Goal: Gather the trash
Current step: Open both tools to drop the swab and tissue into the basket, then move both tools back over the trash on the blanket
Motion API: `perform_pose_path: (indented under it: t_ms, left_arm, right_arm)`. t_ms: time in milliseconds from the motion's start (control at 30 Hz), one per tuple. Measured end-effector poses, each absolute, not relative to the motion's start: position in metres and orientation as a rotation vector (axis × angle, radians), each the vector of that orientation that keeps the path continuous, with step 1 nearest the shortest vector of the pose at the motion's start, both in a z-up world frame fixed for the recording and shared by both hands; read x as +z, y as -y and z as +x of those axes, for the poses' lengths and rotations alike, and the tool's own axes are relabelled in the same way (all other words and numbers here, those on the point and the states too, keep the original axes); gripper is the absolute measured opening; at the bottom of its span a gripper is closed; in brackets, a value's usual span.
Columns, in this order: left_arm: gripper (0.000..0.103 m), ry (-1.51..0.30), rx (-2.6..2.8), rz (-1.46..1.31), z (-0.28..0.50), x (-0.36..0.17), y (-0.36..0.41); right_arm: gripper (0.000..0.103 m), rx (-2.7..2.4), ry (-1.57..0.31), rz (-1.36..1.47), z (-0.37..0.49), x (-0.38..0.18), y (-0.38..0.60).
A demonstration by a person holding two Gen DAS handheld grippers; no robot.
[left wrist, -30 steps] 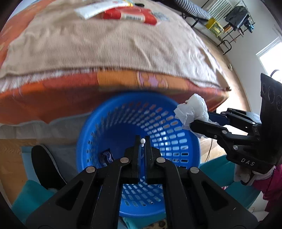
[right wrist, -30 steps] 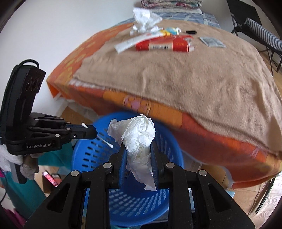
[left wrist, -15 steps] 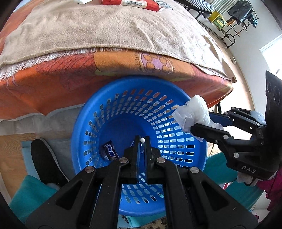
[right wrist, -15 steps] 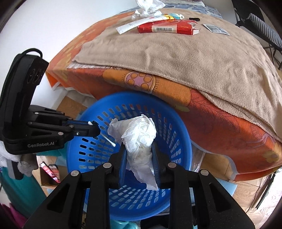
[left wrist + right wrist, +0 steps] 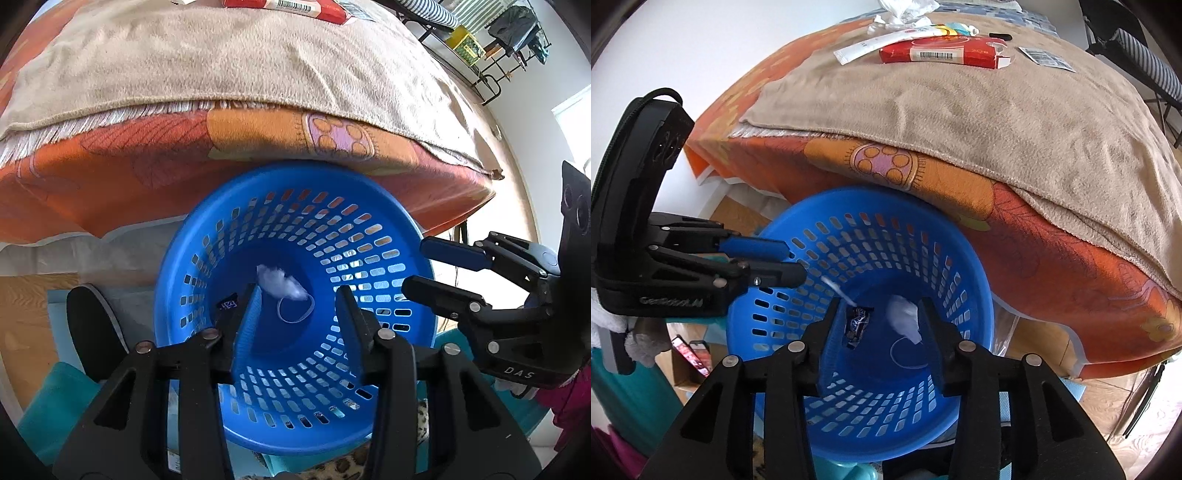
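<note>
- Two tools over the blue basket (image 5: pixel 236 435), both angled steeply down into it: left tool (image 5: pixel 298 295) spread with nothing between the pads, right tool (image 5: pixel 874 314) likewise spread and empty.
- Both sets of jaws just been opening; earlier, left pinching a cotton swab and right pinching a crumpled tissue, now neither held.
- Tissue (image 5: pixel 279 282) blurred inside the basket near its floor, seemingly mid-fall; swab (image 5: pixel 837 291) a pale streak just below the left tool's tip, also dropping.
- Also in the basket: a dark candy wrapper (image 5: pixel 856 325) on the floor of it.
- Remaining trash up on the bed (image 5: pixel 1015 122), far beyond the basket from both tools: red carton (image 5: pixel 942 51), white tube (image 5: pixel 882 40), crumpled white paper (image 5: pixel 905 9), small barcode label (image 5: pixel 1047 58).
- Carton's long axis running crosswise to the right tool's view, tube slanted alongside it.
- Judged from the right wrist view, carton centred ahead of the right tool, so right hand probably the nearer for it; tube and paper more toward the left tool's side.
- Next move likely a lift out of the basket and a reach forward over the bed's edge.
</note>
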State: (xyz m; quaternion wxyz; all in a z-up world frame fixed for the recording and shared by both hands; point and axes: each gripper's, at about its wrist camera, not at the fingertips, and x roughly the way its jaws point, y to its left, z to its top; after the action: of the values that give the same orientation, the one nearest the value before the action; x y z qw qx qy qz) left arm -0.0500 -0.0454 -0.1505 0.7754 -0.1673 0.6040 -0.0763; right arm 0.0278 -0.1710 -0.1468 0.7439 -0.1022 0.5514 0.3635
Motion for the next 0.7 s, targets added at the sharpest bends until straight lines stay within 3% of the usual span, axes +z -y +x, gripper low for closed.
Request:
perform_pose_path:
  t_ms: [533,700]
  left_arm:
    - [0.042,-1.273,-0.165,-0.386,-0.040,-0.137,0.037]
    - [0.042,-1.230,-0.157,-0.394,-0.029,-0.122,0.029]
  right_arm:
    - [0.041,0.777,-1.201,-0.173,0.038,-0.140,0.176]
    - [0.047,0.772,-1.175,-0.139,0.047,-0.130,0.180]
